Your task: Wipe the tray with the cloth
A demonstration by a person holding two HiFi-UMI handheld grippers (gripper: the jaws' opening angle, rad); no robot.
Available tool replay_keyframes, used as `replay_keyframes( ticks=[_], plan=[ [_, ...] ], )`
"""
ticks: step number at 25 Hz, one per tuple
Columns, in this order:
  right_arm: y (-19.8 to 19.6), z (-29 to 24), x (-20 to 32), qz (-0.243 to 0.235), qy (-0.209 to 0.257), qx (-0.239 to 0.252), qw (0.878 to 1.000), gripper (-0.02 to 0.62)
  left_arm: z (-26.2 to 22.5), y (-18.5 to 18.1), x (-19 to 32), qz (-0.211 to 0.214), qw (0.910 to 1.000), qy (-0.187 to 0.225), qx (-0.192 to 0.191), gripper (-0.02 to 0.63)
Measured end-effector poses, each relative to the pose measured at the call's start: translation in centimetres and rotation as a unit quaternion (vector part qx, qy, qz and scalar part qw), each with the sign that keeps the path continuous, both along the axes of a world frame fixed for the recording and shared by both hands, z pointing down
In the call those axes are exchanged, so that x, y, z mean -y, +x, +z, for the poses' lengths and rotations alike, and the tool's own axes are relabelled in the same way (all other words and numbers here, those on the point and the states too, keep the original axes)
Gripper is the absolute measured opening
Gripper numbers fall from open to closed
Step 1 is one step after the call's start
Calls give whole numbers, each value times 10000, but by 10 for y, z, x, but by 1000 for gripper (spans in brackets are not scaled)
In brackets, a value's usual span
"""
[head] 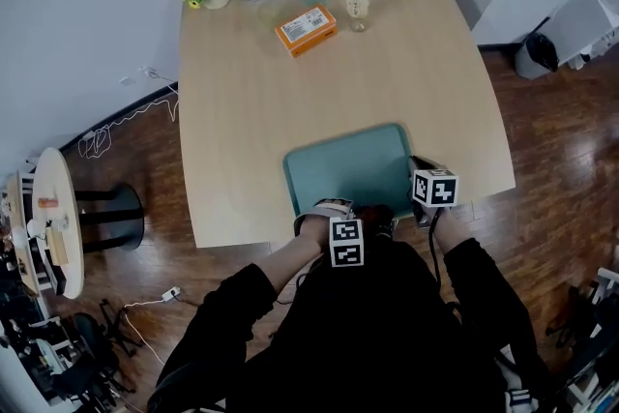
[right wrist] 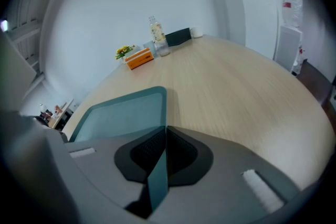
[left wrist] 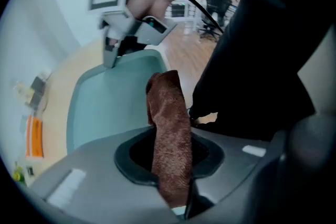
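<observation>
Light wood table (head: 387,82), teal tray (head: 353,169) sitting at its near edge. The right gripper (right wrist: 160,162) is clamping the tray's rim, probably pinning it against sliding. The left gripper (left wrist: 173,176) is pinching the brown cloth (left wrist: 169,118) tight at the tray's near edge, ready for wiping.

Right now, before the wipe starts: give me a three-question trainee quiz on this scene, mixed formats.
1. True or false: the left gripper has its jaws shut on the brown terry cloth.
2. What do the right gripper's jaws hold? A: nothing. B: the rim of the teal plastic tray. C: the cloth.
3. Fill in: the tray lies at the ___ edge of the light wooden table, as seen from the person.

Key: 1 true; 2 B; 3 near.
</observation>
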State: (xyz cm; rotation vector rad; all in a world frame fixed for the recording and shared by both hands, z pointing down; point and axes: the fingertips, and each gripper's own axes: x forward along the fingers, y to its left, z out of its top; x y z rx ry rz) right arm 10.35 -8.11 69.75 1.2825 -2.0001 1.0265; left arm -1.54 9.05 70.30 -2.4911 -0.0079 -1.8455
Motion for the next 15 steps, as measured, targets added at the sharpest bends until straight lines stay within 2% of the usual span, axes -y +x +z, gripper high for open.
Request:
replay_keyframes(
  ticks=[1, 3, 6, 11, 13, 15],
  plan=[
    [4, 0, 3, 81, 34, -35, 10000, 19, -2, 20, 6, 192, 9998, -22, -58, 77],
    [11, -1, 8, 103, 16, -47, 9999, 20, -8, 59, 25, 273, 9991, 155, -291, 72],
    [12, -1, 8, 28, -25, 6, 10000, 20, -5, 96, 52, 454, 9979, 408, -236, 72],
    [10, -4, 0, -98, -22, 35, 9999, 15, -5, 99, 133, 1001, 9897, 985, 275, 72],
    [12, -5, -1, -122, -23, 35, 9999, 14, -10, 95, 174, 860, 9883, 1181, 438, 72],
    [11, -3, -2, -165, -49, 58, 9998, 14, -13, 79, 204, 496, 9891, 1267, 561, 72]
  ],
)
